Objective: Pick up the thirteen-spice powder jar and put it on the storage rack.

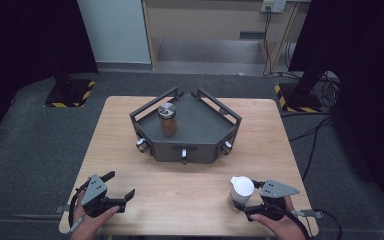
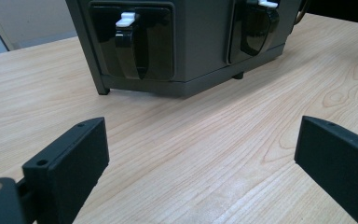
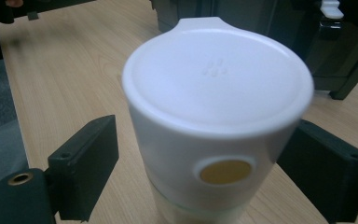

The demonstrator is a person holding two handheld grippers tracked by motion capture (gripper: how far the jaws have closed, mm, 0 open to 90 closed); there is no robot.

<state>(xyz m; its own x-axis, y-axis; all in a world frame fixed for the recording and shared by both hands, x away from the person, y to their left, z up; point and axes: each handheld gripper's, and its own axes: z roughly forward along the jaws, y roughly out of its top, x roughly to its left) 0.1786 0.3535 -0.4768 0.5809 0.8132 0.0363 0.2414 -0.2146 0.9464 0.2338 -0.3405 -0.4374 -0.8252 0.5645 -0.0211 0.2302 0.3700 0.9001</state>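
Filling the middle of the right gripper view, the white-lidded container [image 3: 216,121] hides the table behind it, and its base is cut off at the bottom edge; the contents cannot be made out. The right gripper [image 3: 200,163] has the container between its jaws: the right one looks to be at the wall, while a gap shows beside the left one, so the pads are not clamped on it. From the high view the container [image 1: 241,192] stands at the lower right of the wooden table [image 1: 190,195], just left of the right gripper [image 1: 252,202], whose hand comes in from the bottom edge, partly cropped. At lower left the left gripper [image 1: 120,187] rests low over the table with its jaws wide apart and nothing between them, pointing towards the grey rack [image 1: 195,135] in the centre. A brown jar with a metal lid [image 1: 168,119] stands on the rack; the clips on its front are too small to read.
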